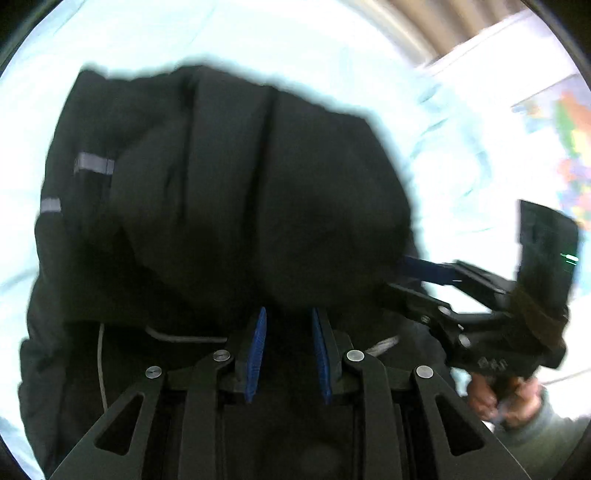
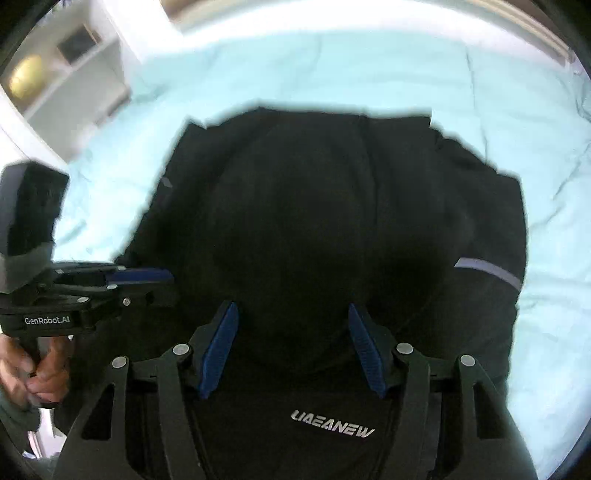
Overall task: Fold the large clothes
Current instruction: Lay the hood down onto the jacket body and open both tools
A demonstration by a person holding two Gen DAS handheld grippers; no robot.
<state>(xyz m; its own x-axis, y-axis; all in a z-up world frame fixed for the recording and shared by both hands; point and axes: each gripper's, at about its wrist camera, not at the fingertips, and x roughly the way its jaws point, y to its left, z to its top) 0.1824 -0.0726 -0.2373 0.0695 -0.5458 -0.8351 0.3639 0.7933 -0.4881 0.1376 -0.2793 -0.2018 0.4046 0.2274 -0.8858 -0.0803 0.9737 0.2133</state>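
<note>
A black hooded jacket (image 1: pixel 229 177) lies bunched on a light blue bed sheet (image 1: pixel 221 33), with grey reflective strips (image 1: pixel 94 162) on a sleeve and a white drawcord (image 1: pixel 177 336). My left gripper (image 1: pixel 288 314) points down over it. Its blue pads stand a little apart, and no cloth is visibly pinched between them. In the right wrist view the jacket (image 2: pixel 314 206) shows a silver logo (image 2: pixel 332 422). My right gripper (image 2: pixel 291 306) hangs open above it, its pads wide apart and bare. The left gripper (image 2: pixel 168 282) touches the jacket's left edge. The right gripper (image 1: pixel 400 273) reaches its right edge.
The sheet (image 2: pixel 332 66) spreads around the jacket on all sides. A white shelf unit (image 2: pixel 74 62) stands beyond the bed's far left corner. A colourful poster (image 1: pixel 572 147) shows at the right. A person's hands (image 1: pixel 498 398) (image 2: pixel 40 369) hold the gripper handles.
</note>
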